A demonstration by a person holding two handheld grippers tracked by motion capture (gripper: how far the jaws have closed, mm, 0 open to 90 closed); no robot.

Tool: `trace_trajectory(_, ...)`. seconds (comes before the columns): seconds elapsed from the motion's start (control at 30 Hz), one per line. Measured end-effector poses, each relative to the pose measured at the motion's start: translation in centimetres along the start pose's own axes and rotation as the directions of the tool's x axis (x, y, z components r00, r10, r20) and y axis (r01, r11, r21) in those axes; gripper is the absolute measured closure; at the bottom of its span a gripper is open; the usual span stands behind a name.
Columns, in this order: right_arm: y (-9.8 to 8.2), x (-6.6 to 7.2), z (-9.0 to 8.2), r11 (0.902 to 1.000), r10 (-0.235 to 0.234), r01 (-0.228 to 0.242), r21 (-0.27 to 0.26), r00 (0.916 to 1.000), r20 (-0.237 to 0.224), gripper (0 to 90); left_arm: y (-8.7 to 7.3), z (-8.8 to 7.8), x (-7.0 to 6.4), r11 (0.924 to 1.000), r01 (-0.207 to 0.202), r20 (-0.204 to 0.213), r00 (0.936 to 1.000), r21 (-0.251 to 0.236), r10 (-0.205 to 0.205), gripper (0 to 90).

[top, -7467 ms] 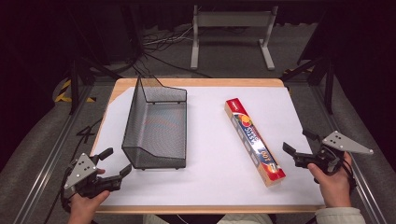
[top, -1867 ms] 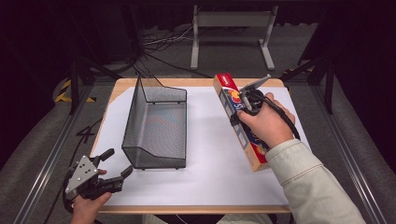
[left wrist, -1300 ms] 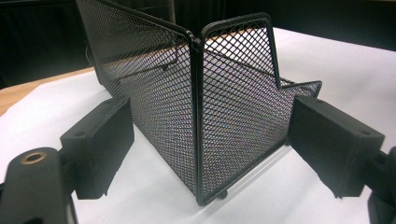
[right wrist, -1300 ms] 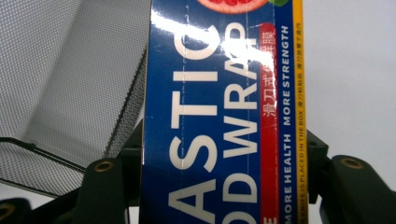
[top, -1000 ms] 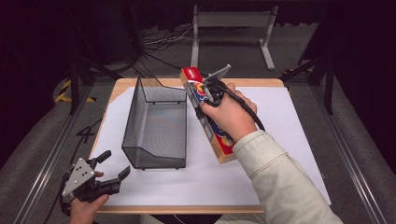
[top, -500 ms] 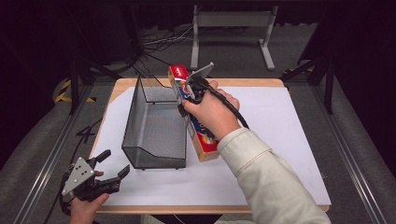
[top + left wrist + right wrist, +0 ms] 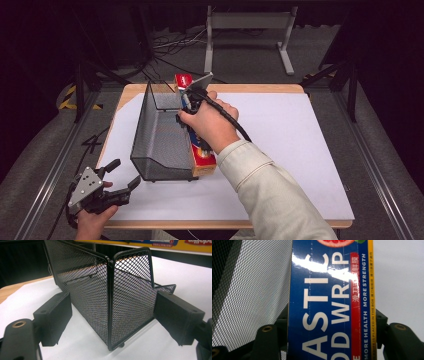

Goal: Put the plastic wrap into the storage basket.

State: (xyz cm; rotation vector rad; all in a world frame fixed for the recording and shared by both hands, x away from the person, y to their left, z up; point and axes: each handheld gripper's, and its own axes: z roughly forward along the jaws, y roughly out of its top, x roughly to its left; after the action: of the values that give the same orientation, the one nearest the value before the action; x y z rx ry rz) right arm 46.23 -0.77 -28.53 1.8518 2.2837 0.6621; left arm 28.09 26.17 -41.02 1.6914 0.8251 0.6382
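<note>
High view: right gripper point(image 7: 189, 104) was clamped across the long blue plastic-wrap box point(image 7: 202, 157), held lengthwise just beside the black wire-mesh tray point(image 7: 150, 150) at its right wall, likely lined up for dropping in. Left gripper point(image 7: 120, 176) sat with jaws spread, empty, near the tray's front corner.

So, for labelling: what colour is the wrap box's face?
Mostly blue, white lettering, on the box; right gripper view.

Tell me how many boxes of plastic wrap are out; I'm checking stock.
1. The plastic wrap box is clamped in the right hand-held gripper, along the right wall of the black mesh tray. More could be hidden behind the arm.
</note>
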Motion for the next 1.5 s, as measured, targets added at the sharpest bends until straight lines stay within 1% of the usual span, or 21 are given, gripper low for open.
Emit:
trace_trajectory(0.07,-0.3,0.3,0.2,1.0000,-0.005,0.005,0.005,1.0000,-0.006,40.7,0.0,0.0,0.0,1.0000,0.002,0.000,1.0000,0.000,-0.002,16.4)
trace_trajectory(0.17,-0.7,0.7,0.6,0.9999,0.005,-0.004,0.016,0.9997,-0.023,40.7,0.0,0.1,0.0,1.0000,-0.003,0.000,1.0000,0.001,0.003,16.4)
trace_trajectory(0.23,-0.9,1.0,1.1,0.9997,0.009,-0.009,0.021,0.9998,-0.016,40.6,0.0,0.1,-0.1,1.0000,-0.005,0.001,1.0000,0.001,0.005,16.4)
trace_trajectory(0.3,-1.1,1.3,1.7,0.9996,0.009,-0.009,0.026,1.0000,0.001,40.6,0.0,0.1,-0.1,1.0000,-0.007,0.000,1.0000,0.003,0.007,16.4)
trace_trajectory(0.4,-1.3,1.7,2.6,0.9991,0.009,-0.009,0.042,0.9999,0.007,40.5,0.0,0.1,0.0,1.0000,-0.006,0.002,1.0000,0.003,0.006,16.4)
trace_trajectory(0.53,-1.4,2.1,3.2,0.9982,0.006,-0.006,0.060,1.0000,0.007,40.5,0.0,0.1,0.0,1.0000,-0.003,0.000,1.0000,0.004,0.003,16.4)
trace_trajectory(0.57,-1.4,2.3,3.6,0.9977,0.009,-0.009,0.067,0.9999,0.007,40.5,-0.1,0.1,0.0,1.0000,0.000,0.001,1.0000,0.004,0.000,16.4)
trace_trajectory(0.77,-1.3,2.3,4.2,0.9971,0.015,-0.016,0.074,0.9998,0.012,40.4,-0.1,0.2,0.0,1.0000,0.000,0.001,1.0000,0.005,0.000,16.4)
trace_trajectory(0.87,-1.1,2.2,4.6,0.9968,0.019,-0.020,0.078,0.9996,0.021,40.3,-0.1,0.2,0.0,1.0000,0.002,0.000,1.0000,0.004,-0.002,16.4)
trace_trajectory(0.93,-1.0,2.0,5.0,0.9975,0.013,-0.015,0.069,0.9993,0.034,40.3,-0.1,0.2,0.0,1.0000,0.002,0.000,1.0000,0.003,-0.002,16.4)
trace_trajectory(1.03,-0.9,1.9,5.2,0.9978,0.017,-0.019,0.063,0.9992,0.037,40.2,-0.1,0.2,0.0,1.0000,0.000,0.002,1.0000,0.006,0.000,16.4)
trace_trajectory(1.07,-0.8,1.9,5.5,0.9962,0.033,-0.035,0.080,0.9990,0.029,40.2,-0.1,0.2,0.0,1.0000,0.001,0.001,1.0000,0.005,-0.001,16.4)
trace_trajectory(1.33,-0.8,2.3,6.2,0.9930,0.034,-0.036,0.112,0.9992,0.023,39.9,-0.1,0.1,0.0,1.0000,0.005,0.000,1.0000,0.005,-0.005,16.4)
trace_trajectory(1.4,-0.8,2.2,6.5,0.9923,0.035,-0.038,0.118,0.9990,0.030,39.8,-0.2,0.1,0.1,1.0000,0.003,-0.001,1.0000,0.005,-0.003,16.4)
trace_trajectory(1.47,-0.7,2.0,6.8,0.9914,0.033,-0.039,0.125,0.9982,0.050,39.3,-0.2,0.1,0.0,1.0000,0.008,-0.001,1.0000,0.003,-0.008,16.4)
trace_trajectory(1.5,-0.6,2.0,6.9,0.9902,0.039,-0.046,0.132,0.9980,0.050,39.2,-0.2,0.1,0.0,1.0000,0.009,0.000,1.0000,0.003,-0.009,16.4)
